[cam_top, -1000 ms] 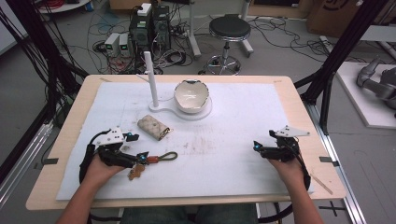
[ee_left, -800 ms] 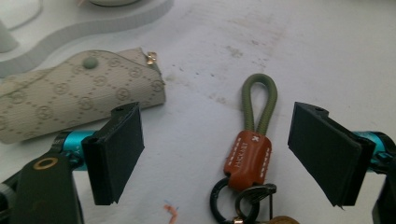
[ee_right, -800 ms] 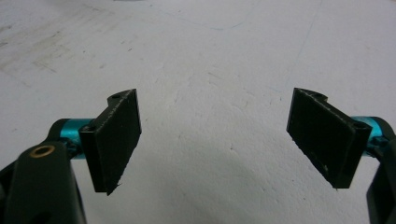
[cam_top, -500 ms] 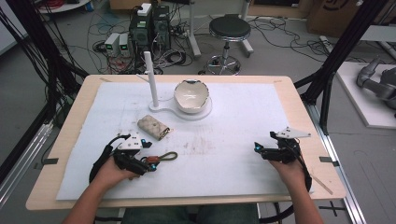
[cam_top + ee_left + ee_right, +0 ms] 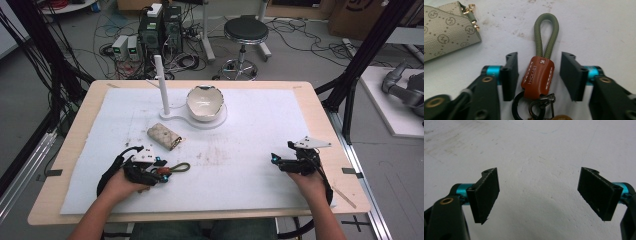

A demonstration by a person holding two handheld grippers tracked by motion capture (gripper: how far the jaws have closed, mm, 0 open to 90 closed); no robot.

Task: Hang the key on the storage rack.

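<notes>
Between the spread jaws of the left hand-held gripper, which has slid forward across the counter over the last second, lies the key strap, unpinched; closing seems next. Right hand-held gripper rests spread, unmoved.
</notes>
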